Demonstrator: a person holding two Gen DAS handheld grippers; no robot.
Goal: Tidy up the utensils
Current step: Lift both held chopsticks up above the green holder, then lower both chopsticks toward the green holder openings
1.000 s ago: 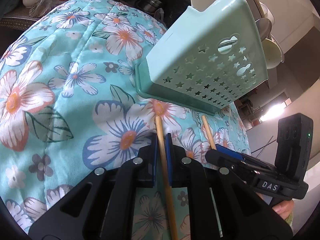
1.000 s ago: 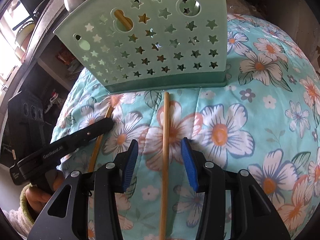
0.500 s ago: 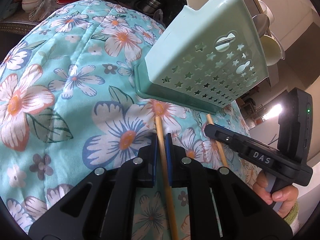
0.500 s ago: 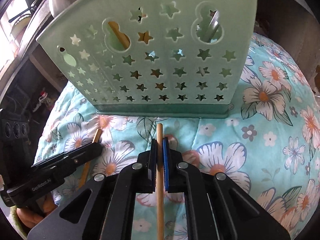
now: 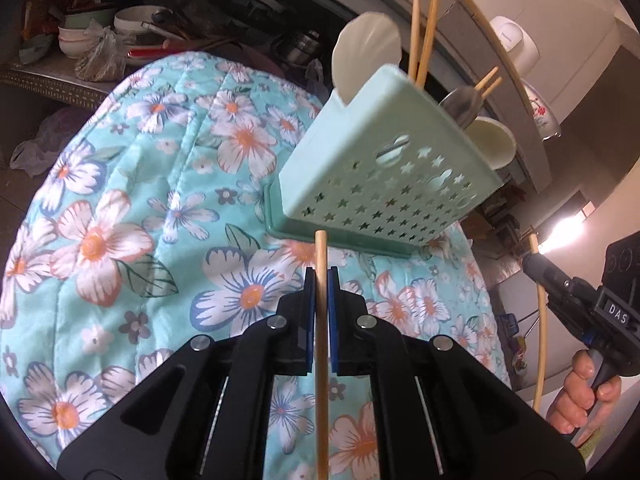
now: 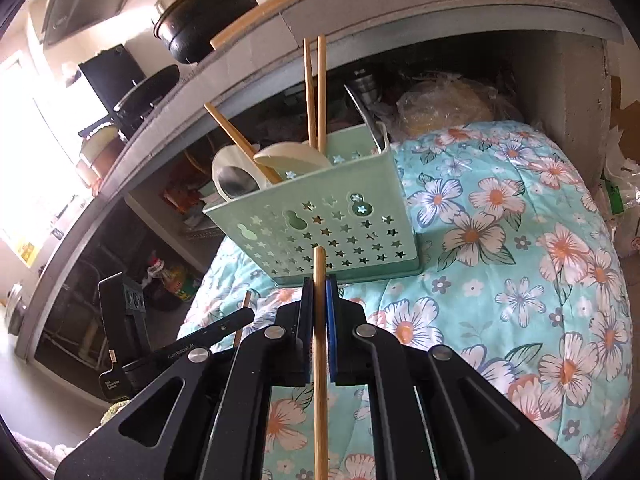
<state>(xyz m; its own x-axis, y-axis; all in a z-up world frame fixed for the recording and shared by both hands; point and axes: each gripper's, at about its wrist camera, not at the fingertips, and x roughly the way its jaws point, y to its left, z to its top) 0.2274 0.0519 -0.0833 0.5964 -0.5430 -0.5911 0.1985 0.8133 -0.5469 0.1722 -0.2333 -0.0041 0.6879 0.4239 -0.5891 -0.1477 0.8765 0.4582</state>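
A mint green utensil holder (image 5: 384, 176) with star holes stands on the floral cloth; it also shows in the right wrist view (image 6: 320, 220). It holds chopsticks (image 6: 314, 92), white spoons (image 5: 366, 56) and a metal spoon (image 6: 236, 180). My left gripper (image 5: 321, 276) is shut on a wooden chopstick (image 5: 321, 360), lifted above the cloth in front of the holder. My right gripper (image 6: 319, 284) is shut on another wooden chopstick (image 6: 319, 360), also lifted. The right gripper and its chopstick show at the right of the left wrist view (image 5: 538, 320).
A floral quilted cloth (image 5: 140, 220) covers the table. Behind it a shelf (image 5: 100, 52) holds bowls, pots and bags. A counter overhang (image 6: 360, 12) with a black pot (image 6: 204, 12) is above the holder.
Both grippers have lifted their chopsticks off the cloth and pulled back from the holder. One second ago the right gripper was open around its chopstick; it has since shut on it.
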